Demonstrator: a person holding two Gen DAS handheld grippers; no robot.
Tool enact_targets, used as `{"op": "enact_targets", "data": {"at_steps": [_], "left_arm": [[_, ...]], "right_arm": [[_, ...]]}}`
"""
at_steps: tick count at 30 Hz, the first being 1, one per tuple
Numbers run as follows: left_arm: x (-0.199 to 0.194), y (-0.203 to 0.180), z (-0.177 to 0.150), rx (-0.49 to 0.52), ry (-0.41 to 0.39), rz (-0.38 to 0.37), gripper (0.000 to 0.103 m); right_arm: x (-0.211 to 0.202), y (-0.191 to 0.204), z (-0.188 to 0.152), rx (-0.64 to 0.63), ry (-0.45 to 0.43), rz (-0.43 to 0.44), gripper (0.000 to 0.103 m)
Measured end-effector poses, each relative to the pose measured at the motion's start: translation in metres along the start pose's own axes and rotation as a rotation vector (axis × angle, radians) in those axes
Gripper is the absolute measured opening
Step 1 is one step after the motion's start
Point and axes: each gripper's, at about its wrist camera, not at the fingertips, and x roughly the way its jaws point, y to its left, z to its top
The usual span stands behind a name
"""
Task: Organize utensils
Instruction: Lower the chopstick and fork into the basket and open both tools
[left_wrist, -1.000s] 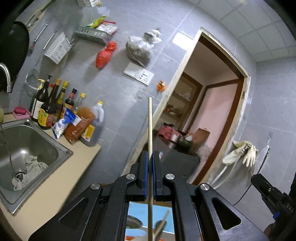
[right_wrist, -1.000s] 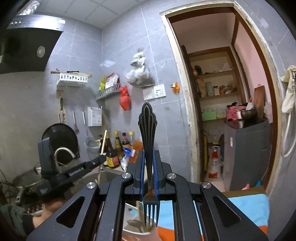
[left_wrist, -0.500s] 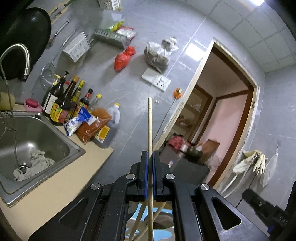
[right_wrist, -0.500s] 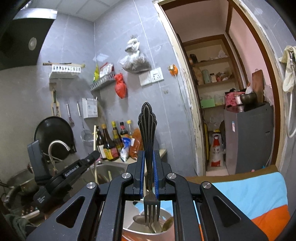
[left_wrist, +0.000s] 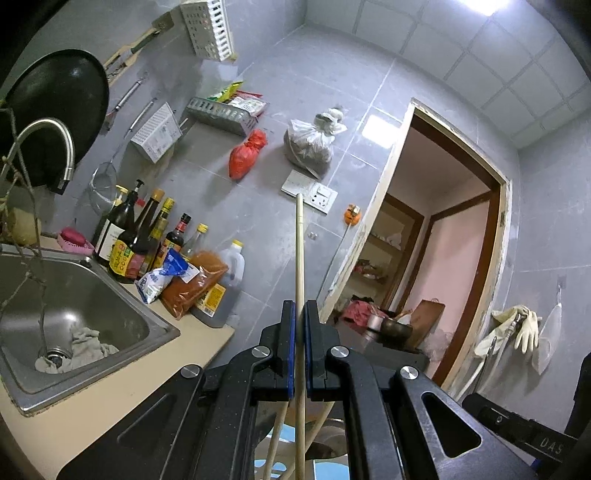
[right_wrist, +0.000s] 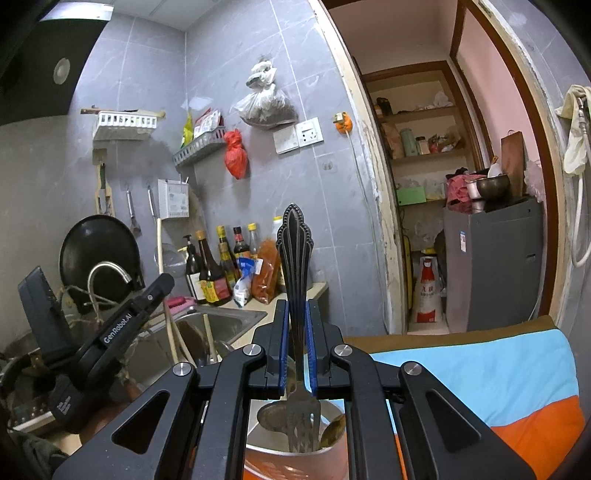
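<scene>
Left wrist view
Left gripper (left_wrist: 300, 325): we see it clamped on a chopstick (left_wrist: 299, 258), jaws closed to the stick's width.
Chopstick: it stands upright toward 12 o'clock, its lower end dropping between the jaws toward 6 o'clock.
Other chopsticks (left_wrist: 275, 435): two pale sticks lean at 6 o'clock behind the jaws; we cannot tell what holds them.
Sink (left_wrist: 92, 314): at 9 o'clock, a rag (left_wrist: 79, 347) in its basin.
Bottles (left_wrist: 147, 236): at 10 o'clock, on the counter beside the sink.

Right wrist view
Right gripper (right_wrist: 296, 332): we see it pinched shut on a fork (right_wrist: 295, 266).
Fork: handle up toward 12 o'clock, tines pointing down at 6 o'clock inside a white cup (right_wrist: 295, 456).
Cup: directly below the jaws, with spoons (right_wrist: 271, 415) inside.
Cloth (right_wrist: 480, 376): blue and orange, at 4 o'clock.
Left gripper: at 8 o'clock, near the sink.
</scene>
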Motion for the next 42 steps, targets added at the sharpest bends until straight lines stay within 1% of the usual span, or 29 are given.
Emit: {"op": "enact_targets", "data": {"at_steps": [8, 15, 22, 29, 33, 39, 40, 42], "left_arm": [[-0.004, 0.001, -0.008, -0.015, -0.04, -0.004, 0.002], [-0.006, -0.009, -0.025, 0.056, -0.042, 0.005, 0.002], [-0.005, -0.013, -0.038, 0.099, -0.013, 0.022, 0.002], [-0.013, -0.02, -0.044, 0.154, 0.061, 0.021, 0.002], [-0.017, -0.02, -0.046, 0.158, 0.129, 0.025, 0.003], [-0.013, -0.02, -0.045, 0.144, 0.255, 0.021, 0.003], [-0.013, -0.021, -0.044, 0.143, 0.272, 0.015, 0.004], [-0.015, -0.023, -0.041, 0.149, 0.297, 0.003, 0.011]], "right_arm": [[0.0, 0.0, -0.009, -0.002, -0.008, -0.004, 0.007], [0.001, -0.001, -0.017, -0.005, -0.001, -0.012, 0.007], [0.002, 0.001, -0.02, -0.005, 0.014, -0.013, 0.007], [0.005, 0.002, -0.024, 0.003, 0.061, -0.018, 0.008], [0.005, 0.002, -0.026, 0.013, 0.089, -0.017, 0.008], [0.003, 0.005, -0.027, 0.01, 0.115, -0.014, 0.012], [0.003, 0.005, -0.027, 0.014, 0.12, -0.014, 0.014], [0.0, 0.004, -0.026, 0.025, 0.123, -0.019, 0.018]]}}
